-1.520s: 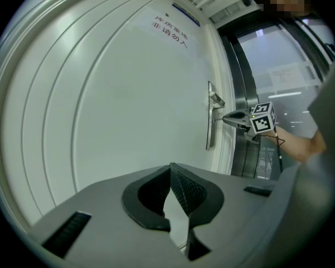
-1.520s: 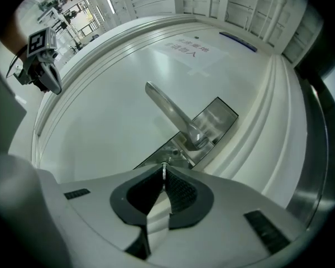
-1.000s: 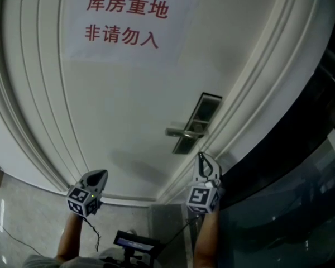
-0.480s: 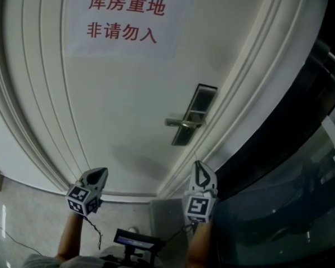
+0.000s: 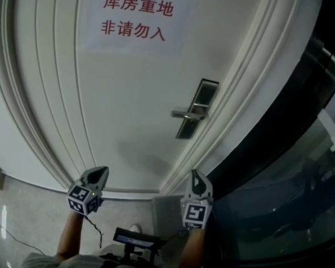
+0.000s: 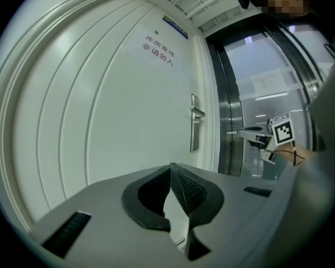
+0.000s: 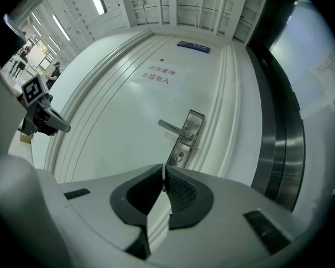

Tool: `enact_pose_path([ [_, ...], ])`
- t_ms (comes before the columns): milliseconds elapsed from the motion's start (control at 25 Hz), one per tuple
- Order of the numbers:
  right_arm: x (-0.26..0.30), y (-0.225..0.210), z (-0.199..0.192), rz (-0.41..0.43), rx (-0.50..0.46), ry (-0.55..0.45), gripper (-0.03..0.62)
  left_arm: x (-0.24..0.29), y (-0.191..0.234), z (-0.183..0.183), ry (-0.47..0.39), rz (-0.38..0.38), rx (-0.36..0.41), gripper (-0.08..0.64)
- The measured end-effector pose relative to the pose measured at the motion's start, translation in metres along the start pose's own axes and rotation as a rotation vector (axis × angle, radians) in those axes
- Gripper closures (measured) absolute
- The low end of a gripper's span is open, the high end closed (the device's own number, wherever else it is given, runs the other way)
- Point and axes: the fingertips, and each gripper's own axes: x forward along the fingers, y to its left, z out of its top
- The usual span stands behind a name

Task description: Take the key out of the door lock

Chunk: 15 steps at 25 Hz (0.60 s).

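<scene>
One door (image 5: 128,94), one key (image 7: 164,177), two claws (image 5: 102,171) (image 5: 195,174)

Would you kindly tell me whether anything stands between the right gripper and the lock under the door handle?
Nothing visible does. The right gripper points at the lock below the door handle, with only open air between them. The left gripper hangs well off to the side.

Head view looks down the door (image 5: 134,94); both gripper views face it level, sharing its handle (image 7: 173,129).
</scene>
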Motion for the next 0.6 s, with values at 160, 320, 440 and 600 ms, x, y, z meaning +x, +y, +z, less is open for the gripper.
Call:
enact_pose_path([
  [160,-0.022,0.016,-0.005,-0.004,0.052,0.014,0.572,-0.016,-0.005,-0.006,0.017,-0.027,0.000,0.552],
  [320,-0.044,0.028,-0.007,-0.007,0.097,0.015,0.572,-0.031,-0.011,-0.004,-0.007,-0.025,-0.002,0.552],
  [440,-0.060,0.036,-0.008,-0.022,0.138,0.013,0.572,-0.042,-0.016,-0.004,-0.018,-0.033,0.006,0.552],
  [600,-0.084,0.047,-0.007,-0.022,0.203,0.013,0.574,-0.059,-0.025,-0.008,-0.020,-0.043,0.011,0.552],
])
